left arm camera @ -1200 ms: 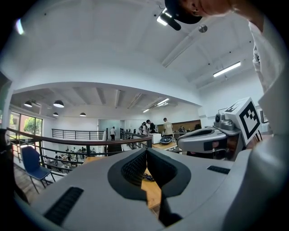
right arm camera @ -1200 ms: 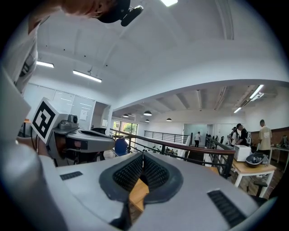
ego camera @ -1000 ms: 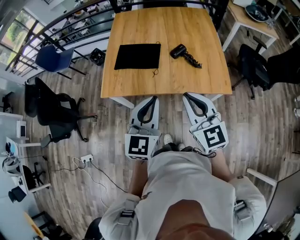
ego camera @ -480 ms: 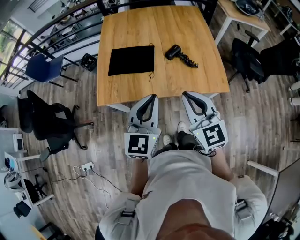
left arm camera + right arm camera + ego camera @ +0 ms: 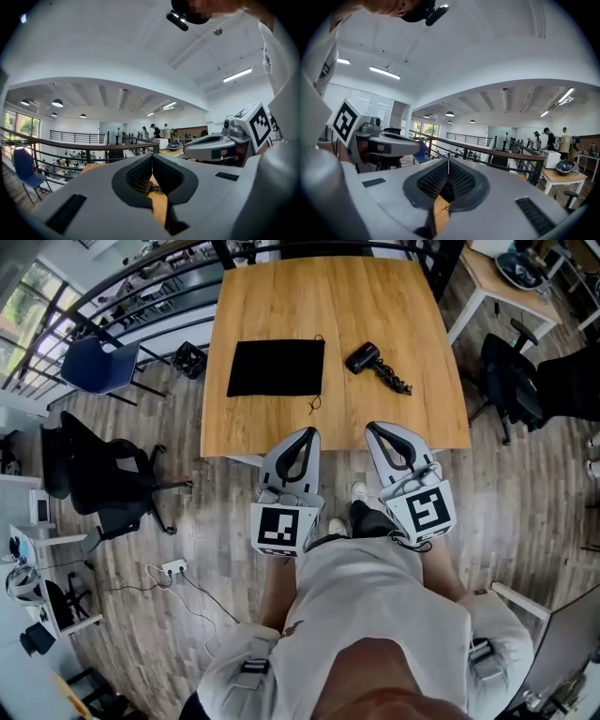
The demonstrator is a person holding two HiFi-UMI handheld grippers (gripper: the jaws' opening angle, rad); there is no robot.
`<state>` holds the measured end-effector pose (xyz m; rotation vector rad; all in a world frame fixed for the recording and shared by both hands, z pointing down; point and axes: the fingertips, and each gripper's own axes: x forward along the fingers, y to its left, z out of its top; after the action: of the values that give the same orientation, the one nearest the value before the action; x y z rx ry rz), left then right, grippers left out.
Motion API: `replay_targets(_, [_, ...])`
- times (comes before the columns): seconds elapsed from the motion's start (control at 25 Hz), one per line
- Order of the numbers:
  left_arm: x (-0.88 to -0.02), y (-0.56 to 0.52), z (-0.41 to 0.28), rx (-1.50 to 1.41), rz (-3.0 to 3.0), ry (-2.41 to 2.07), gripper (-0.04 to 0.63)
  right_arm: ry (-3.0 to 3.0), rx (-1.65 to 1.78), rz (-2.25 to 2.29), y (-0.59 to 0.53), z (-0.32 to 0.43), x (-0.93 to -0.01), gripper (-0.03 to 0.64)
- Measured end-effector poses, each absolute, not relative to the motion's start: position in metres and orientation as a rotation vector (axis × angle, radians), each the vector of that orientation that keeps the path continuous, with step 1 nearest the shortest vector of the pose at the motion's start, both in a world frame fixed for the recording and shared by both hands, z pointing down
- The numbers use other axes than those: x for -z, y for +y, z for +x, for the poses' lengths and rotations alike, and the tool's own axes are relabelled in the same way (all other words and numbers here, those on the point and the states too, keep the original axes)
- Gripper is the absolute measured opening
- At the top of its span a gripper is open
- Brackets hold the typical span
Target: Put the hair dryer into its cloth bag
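**Dryer outside bag; both tools closed, holding nothing**

Head view: one wooden counter (image 5: 328, 296). On it lies one black cloth bag (image 5: 277, 368), flat, with its drawstring (image 5: 314, 407) trailing off the near right corner. Can't tell where the bag's mouth is or whether anything is inside. One black hair dryer (image 5: 364, 357) lies on the wood to the right of the bag, apart from it. Its coiled cord (image 5: 394, 379) runs toward the near right. There are two tools. The left tool (image 5: 307, 432) and right tool (image 5: 371, 427) are side by side, tips showing over the counter's near edge and well short of both bag and dryer. The left tip lines up roughly with the bag's right end, the right tip with the dryer. On the floor to the left are one blue chair (image 5: 98, 362) and one black office chair (image 5: 103, 474).

Left gripper view: pads meet at the tip and nothing is gripped. A strip of counter wood shows through the gap under them, with a dark bit on it too small to name. The right tool is alongside at the right. One railing (image 5: 70, 143) runs behind, with a few people standing far back.

Right gripper view: pads are pressed together with nothing between. A sliver of wood shows below them. The left tool is at the left edge, with the railing beyond.
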<state>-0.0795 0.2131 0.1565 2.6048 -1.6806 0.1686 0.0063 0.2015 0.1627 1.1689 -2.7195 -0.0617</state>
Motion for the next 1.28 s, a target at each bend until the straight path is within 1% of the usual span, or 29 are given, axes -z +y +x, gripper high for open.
replay_targets(0.32, [-0.158, 0.166, -0.078, -0.207, 2.566, -1.741, 0.02, -2.777, 0.068, 1.11, 0.15, 0.003, -0.158, 0.021])
replay_targets(0.72, [-0.154, 0.116, -0.058, -0.246, 2.535, -1.788, 0.019, -2.818, 0.033, 1.052, 0.096, 0.018, -0.158, 0.021])
replay_targets(0.96, [-0.153, 0.096, -0.048, -0.259, 2.497, -1.842, 0.02, -2.846, 0.006, 0.98, 0.077, 0.024, -0.163, 0.021])
replay_targets(1.28, [-0.159, 0.082, -0.053, -0.274, 2.455, -1.881, 0.02, -2.879, -0.006, 0.92, 0.058, 0.014, -0.166, 0.021])
